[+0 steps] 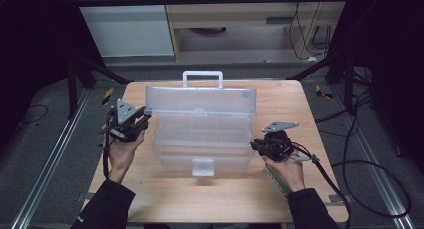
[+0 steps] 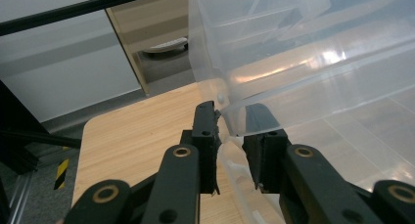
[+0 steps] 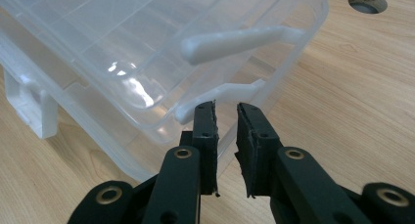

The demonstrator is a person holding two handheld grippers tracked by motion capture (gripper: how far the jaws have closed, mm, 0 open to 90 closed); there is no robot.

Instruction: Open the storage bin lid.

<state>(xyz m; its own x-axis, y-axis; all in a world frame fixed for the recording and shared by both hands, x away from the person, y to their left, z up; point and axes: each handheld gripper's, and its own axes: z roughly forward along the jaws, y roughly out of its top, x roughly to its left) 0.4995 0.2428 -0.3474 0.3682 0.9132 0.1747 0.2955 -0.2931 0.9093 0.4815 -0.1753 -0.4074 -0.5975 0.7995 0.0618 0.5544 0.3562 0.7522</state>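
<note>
One clear plastic organiser box (image 1: pixel 202 126) stands near the middle of the wooden table (image 1: pixel 165 194), its tiers fanned out and its lid raised toward the far edge, so the white carry handle (image 1: pixel 202 78) points away from the person. One white latch (image 1: pixel 202 166) hangs at the front, facing the near edge.

Two grippers flank the box, one at each end, probably so both sides can be worked evenly. The left gripper (image 2: pixel 233 136) sits at the box's left end, toward the table's left edge; its jaws stand a little apart with the corner of a clear tier wall between them, and whether the pads press on that wall cannot be told. The right gripper (image 3: pixel 226 120) is at the right end; its jaws stand narrowly apart just before the lower of two white hinge arms (image 3: pixel 220 93), their tips near it, and nothing appears clamped.

One round cable hole (image 3: pixel 367 1) shows in the tabletop beyond the box.
</note>
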